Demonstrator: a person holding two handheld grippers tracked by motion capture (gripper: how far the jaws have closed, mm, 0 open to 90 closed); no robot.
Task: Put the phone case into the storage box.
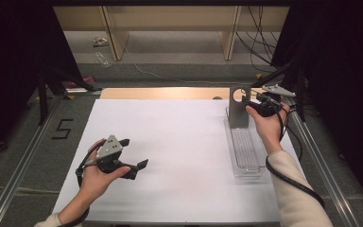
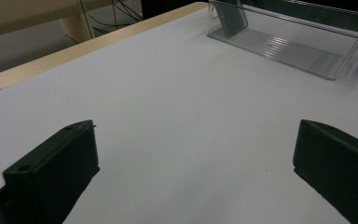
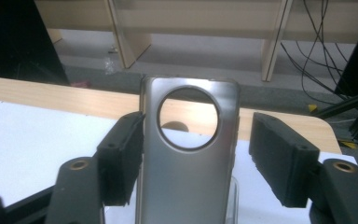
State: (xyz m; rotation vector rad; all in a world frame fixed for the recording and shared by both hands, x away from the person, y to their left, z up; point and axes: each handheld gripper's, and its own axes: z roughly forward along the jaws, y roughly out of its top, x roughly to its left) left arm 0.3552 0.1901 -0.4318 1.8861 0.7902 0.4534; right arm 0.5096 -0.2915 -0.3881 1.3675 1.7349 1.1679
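Right gripper (image 3: 196, 154) jaws stand apart, flanking the phone case (image 3: 189, 158) without pressing it as it stands upright at the clear tray's (image 1: 246, 165) far end; likely light, stiff and slick, best pinched by its side edges; left gripper (image 1: 134, 153) wide open, idle.

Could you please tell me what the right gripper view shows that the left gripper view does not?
The right gripper view alone shows the round hole in the grey phone case, with the right gripper open around the case; its right jaw stands clear. The left gripper view alone shows the full length of the clear tray and the left gripper open over bare white table. Both share the phone case, the table's wooden edge and the pale furniture beyond.
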